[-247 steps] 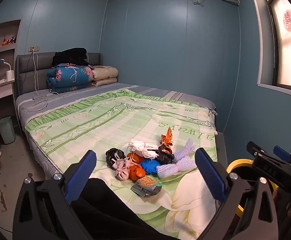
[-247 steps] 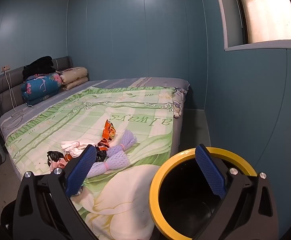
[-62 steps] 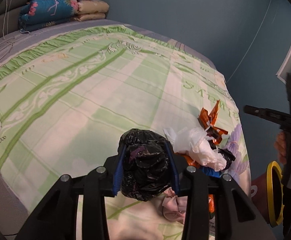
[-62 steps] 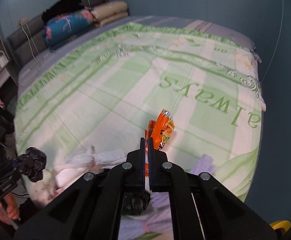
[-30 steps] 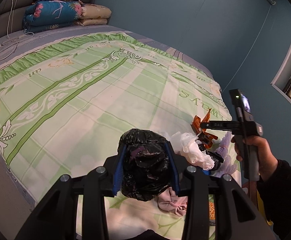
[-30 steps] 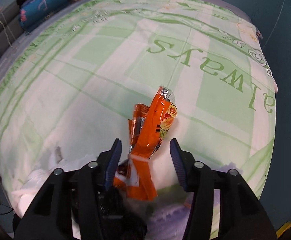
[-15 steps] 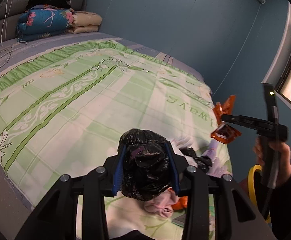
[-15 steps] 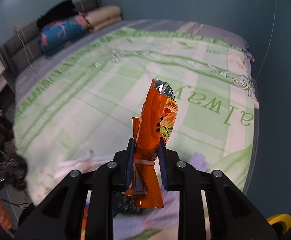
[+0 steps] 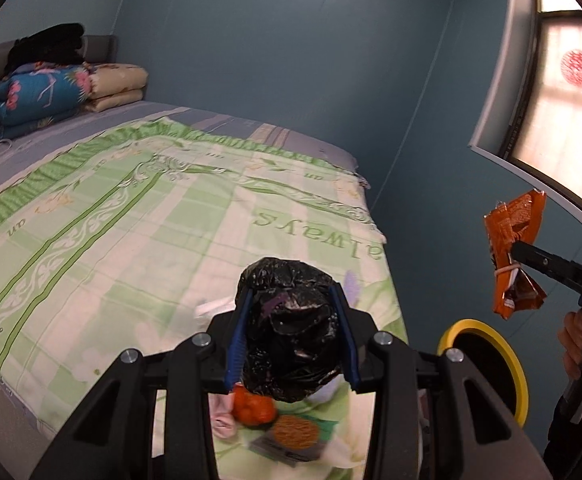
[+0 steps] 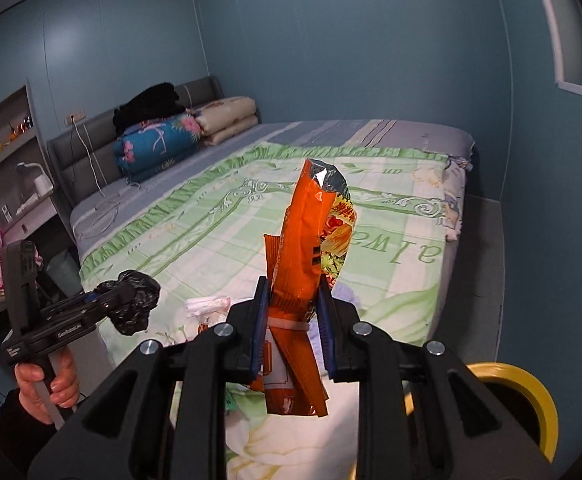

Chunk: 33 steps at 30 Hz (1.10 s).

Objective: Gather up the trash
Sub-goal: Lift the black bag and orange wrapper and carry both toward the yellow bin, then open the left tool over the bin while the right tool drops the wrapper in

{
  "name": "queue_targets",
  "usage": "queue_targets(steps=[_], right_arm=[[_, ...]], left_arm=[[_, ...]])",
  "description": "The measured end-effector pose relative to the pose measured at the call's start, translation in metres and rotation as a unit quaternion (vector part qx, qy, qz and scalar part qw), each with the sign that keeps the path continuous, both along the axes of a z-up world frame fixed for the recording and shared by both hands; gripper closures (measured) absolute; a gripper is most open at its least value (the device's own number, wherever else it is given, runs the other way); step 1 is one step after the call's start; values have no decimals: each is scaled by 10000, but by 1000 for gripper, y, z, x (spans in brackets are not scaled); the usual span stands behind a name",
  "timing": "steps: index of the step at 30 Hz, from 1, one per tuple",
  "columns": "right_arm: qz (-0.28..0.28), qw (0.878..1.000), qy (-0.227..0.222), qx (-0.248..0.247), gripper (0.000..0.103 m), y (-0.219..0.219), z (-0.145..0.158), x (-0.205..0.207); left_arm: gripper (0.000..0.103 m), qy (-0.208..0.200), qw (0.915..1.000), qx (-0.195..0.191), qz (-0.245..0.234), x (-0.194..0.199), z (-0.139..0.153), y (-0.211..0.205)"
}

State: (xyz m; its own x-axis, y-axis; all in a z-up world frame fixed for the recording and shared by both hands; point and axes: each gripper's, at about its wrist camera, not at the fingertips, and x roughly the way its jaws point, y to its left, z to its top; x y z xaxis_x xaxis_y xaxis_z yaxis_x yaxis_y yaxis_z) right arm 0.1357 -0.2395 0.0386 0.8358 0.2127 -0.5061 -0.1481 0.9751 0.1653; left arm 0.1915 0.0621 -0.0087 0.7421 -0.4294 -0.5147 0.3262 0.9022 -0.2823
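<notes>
My left gripper [image 9: 291, 316] is shut on a crumpled black plastic bag [image 9: 291, 312], held above the near end of the bed; the same black bag [image 10: 133, 300] shows in the right wrist view. My right gripper [image 10: 293, 304] is shut on an orange snack wrapper [image 10: 311, 248] that stands upright between its pads. From the left wrist view the orange wrapper [image 9: 513, 256] hangs in the air above a bin with a yellow rim [image 9: 519, 368]. That yellow-rimmed bin [image 10: 531, 392] stands on the floor at the bed's right corner. More trash [image 9: 259, 408] lies on the bedspread under the left gripper.
The bed [image 10: 219, 216] with a green patterned cover fills the middle of the room, with folded quilts [image 10: 159, 140] at its head. Blue walls close in at the back and right, and a window [image 9: 563, 92] is on the right. Shelves [image 10: 7, 148] stand at the left.
My right gripper closed on the orange wrapper, lifted it off the bed and carried it right, over the yellow-rimmed bin. My left gripper rose and shifted right with the black bag.
</notes>
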Motion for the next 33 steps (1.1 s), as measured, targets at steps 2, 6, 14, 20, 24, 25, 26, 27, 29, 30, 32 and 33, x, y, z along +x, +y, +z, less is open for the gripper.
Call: queue_targets(steps=[2, 6, 14, 20, 24, 25, 26, 27, 29, 30, 32, 33], right_arm=[[-162, 9997, -156, 9, 81, -13, 6, -21], [-495, 9977, -435, 134, 81, -42, 19, -62], [-1431, 9881, -559, 84, 80, -87, 31, -119], [-1838, 9826, -270, 17, 80, -108, 21, -136], [-2056, 9786, -99, 84, 80, -117, 12, -136], [-2083, 9780, -47, 107, 80, -120, 8, -137], [-2097, 9777, -13, 120, 80, -125, 5, -133], [-2121, 9772, 48, 130, 80, -128, 1, -129], [-2154, 9762, 209, 167, 80, -136, -9, -126], [-2172, 9755, 282, 189, 80, -139, -13, -124], [-2207, 9743, 402, 207, 80, -145, -21, -120], [-2213, 9738, 482, 224, 80, -147, -25, -115]], left_arm=[[67, -77, 9999, 24, -146, -6, 8, -15], [67, -214, 9987, 87, -452, -15, 24, -52], [67, -327, 9928, 160, -1138, -30, 37, -132], [67, -138, 9858, 261, -1655, -37, 23, -189], [67, -33, 9805, 391, -1924, -43, 8, -221], [67, 7, 9794, 419, -1978, -44, 5, -228], [66, 49, 9783, 446, -2024, -44, 1, -233], [66, 85, 9774, 471, -2060, -46, -2, -237], [66, 189, 9746, 550, -2163, -45, -12, -250], [66, 248, 9733, 581, -2206, -44, -17, -256], [66, 350, 9709, 603, -2290, -44, -25, -263], [66, 397, 9696, 616, -2336, -44, -29, -267]])
